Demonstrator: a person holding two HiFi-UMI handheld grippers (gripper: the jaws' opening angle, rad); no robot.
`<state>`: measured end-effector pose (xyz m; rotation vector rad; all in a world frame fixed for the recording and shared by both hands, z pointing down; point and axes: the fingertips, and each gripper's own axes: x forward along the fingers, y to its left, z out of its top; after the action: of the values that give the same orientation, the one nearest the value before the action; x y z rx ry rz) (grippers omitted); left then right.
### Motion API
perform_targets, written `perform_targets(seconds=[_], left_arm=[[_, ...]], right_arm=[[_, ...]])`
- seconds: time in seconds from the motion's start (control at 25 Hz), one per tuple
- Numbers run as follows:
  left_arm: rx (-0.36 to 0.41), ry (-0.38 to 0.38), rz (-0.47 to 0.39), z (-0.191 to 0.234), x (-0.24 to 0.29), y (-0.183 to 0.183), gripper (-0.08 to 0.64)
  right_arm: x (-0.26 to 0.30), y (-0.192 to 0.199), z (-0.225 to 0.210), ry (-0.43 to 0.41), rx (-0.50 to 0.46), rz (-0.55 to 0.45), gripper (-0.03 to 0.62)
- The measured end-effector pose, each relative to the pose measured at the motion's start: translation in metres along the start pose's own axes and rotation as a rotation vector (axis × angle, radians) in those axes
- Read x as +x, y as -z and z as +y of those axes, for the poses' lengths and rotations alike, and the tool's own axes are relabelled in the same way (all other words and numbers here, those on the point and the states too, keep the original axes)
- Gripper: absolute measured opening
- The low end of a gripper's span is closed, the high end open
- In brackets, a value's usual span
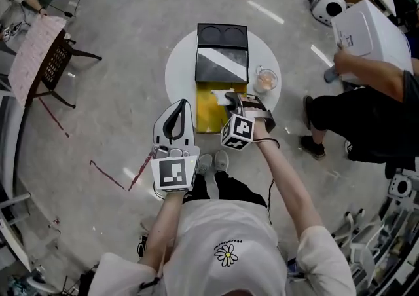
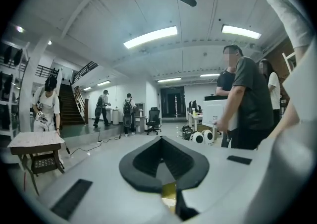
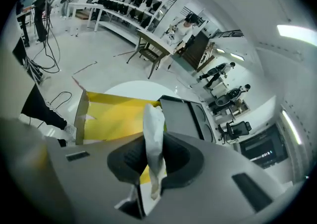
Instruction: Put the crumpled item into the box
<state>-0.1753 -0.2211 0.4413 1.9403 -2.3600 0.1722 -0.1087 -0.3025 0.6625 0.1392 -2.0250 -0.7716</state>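
A crumpled white tissue [image 3: 153,131] stands pinched between the black pads of my right gripper [image 3: 154,143], which is shut on it. In the head view that gripper [image 1: 230,99] hovers over the near part of the open yellow-lined box [image 1: 207,116] on the round white table [image 1: 180,65], and the tissue [image 1: 219,96] sticks out to its left. The box's yellow inside [image 3: 111,119] lies just beyond the tissue. My left gripper [image 1: 184,106] is at the table's near left edge, shut and holding nothing; its own view shows its pads [image 2: 161,141] meeting over bare floor.
A black tray with two round recesses [image 1: 222,35] sits at the far end of the box. A glass cup [image 1: 266,80] stands on the table's right side. A person in black carrying a white box [image 1: 366,33] is at the right. A small wooden table [image 1: 42,55] stands at the left.
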Motion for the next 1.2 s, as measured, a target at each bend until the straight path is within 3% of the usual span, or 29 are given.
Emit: perform_targets(seconds=[0.28,0.6,1.04,1.2], left_arm=[[-0.018,-0.031,0.048,0.017,0.0,0.021,0.0],[-0.018,-0.049,0.088,0.028,-0.001,0.038,0.0],[-0.021,-0.044,0.093,0.029,-0.002,0.043,0.0],[-0.019,-0.038,0.093,0.026,-0.005,0.044,0.0]], right_arm=[[0.044,0.004,0.017,-0.058,-0.063,0.054,0.047],[0.067,0.013,0.027,-0.046,-0.133,0.118,0.048],[0.069,0.01,0.036,-0.12,-0.049,0.108,0.051],[0.068,0.01,0.042,-0.177,0.01,0.109,0.091]])
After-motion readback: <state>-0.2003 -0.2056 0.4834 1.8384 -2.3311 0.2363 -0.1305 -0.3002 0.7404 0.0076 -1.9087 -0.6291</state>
